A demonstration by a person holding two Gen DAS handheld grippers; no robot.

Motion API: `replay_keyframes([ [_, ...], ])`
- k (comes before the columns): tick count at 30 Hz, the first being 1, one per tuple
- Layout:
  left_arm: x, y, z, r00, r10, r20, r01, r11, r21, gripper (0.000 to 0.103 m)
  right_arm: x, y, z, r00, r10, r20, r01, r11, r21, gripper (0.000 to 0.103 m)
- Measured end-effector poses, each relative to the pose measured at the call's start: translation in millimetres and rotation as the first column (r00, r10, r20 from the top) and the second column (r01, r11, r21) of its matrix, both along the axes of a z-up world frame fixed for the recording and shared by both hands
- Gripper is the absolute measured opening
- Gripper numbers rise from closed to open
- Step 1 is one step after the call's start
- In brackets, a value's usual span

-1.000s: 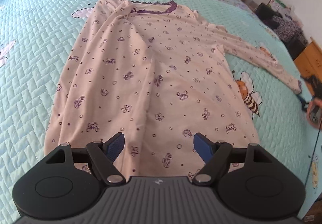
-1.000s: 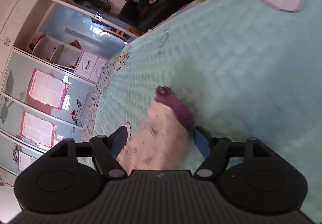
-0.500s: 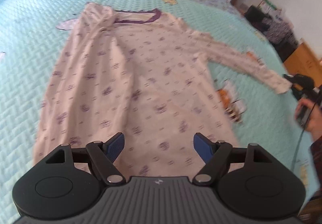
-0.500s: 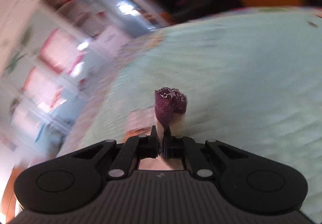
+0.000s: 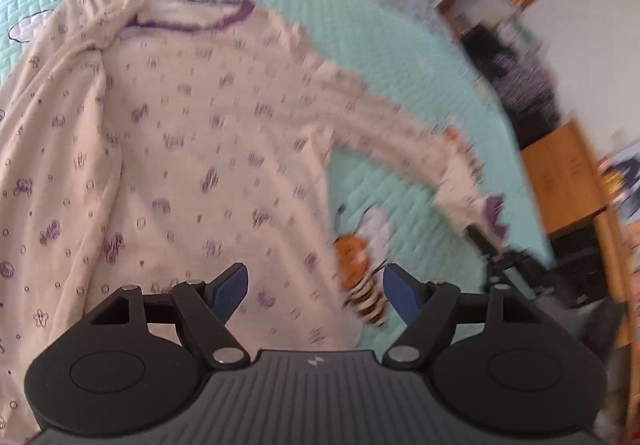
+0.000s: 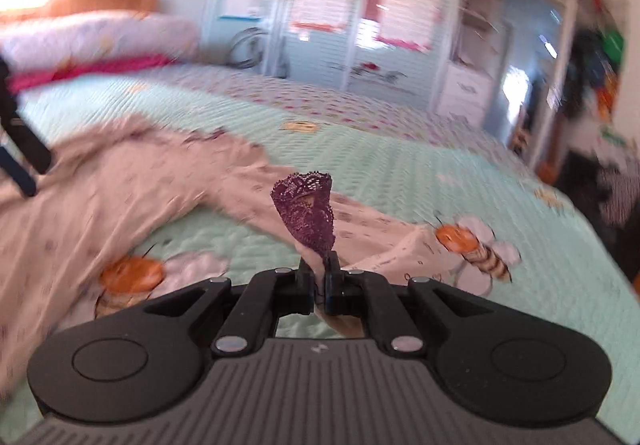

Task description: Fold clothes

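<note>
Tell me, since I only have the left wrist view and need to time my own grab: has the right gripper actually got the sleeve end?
Observer: Yes. The right gripper is shut on the purple lace cuff, which sticks up between its fingers.
Operator: Is the sleeve off the bed there?
Observer: Its end is lifted; the sleeve trails back down onto the quilt.
Operator: Can it see my gripper?
Observer: Dark parts at its far left edge may be yours, above the pajama top; too blurred to confirm.
Operator: And mine is empty?
Observer: The left gripper is open and holds nothing.
</note>
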State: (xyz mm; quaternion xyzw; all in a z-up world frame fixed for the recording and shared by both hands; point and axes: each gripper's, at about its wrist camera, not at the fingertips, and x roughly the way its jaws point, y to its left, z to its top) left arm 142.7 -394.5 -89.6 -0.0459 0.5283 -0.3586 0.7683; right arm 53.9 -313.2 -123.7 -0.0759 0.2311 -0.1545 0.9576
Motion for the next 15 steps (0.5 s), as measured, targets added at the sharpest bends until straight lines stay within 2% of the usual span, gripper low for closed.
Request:
replay_keyframes([
  [2, -6, -11, -6, 1.000, -0.023, 0.007, 0.023, 0.999, 0.032, 0.077, -3, 14, 2, 0.999, 0.039, 0.003, -0.039, 0.998, -0.058, 0.006],
  [5, -17, -21, 4, 0.997, -0.075, -0.022, 0.074, 0.995, -0.071, 0.077, -10, 36, 5, 0.996, 0.091, 0.003, -0.090, 0.986, -0.139, 0.006],
  [7, -24, -29, 15, 0.996, -0.081, -0.031, 0.075, 0.986, -0.147, 0.078, -16, 50, 6, 0.993, 0.119, 0.000, -0.117, 0.976, -0.185, 0.006],
  [8, -25, -33, 16, 0.997, -0.068, -0.044, 0.060, 0.986, -0.158, 0.078, -19, 56, 6, 0.991, 0.132, -0.002, -0.130, 0.970, -0.208, 0.006],
  [11, -21, -43, 8, 0.991, -0.024, -0.132, 0.006, 0.991, -0.134, 0.078, -27, 77, 6, 0.985, 0.172, -0.010, -0.168, 0.946, -0.276, 0.006],
  [15, -22, -49, -5, 0.973, 0.003, -0.230, -0.039, 0.988, -0.153, 0.078, -39, 104, 7, 0.974, 0.224, -0.025, -0.217, 0.906, -0.363, 0.007],
])
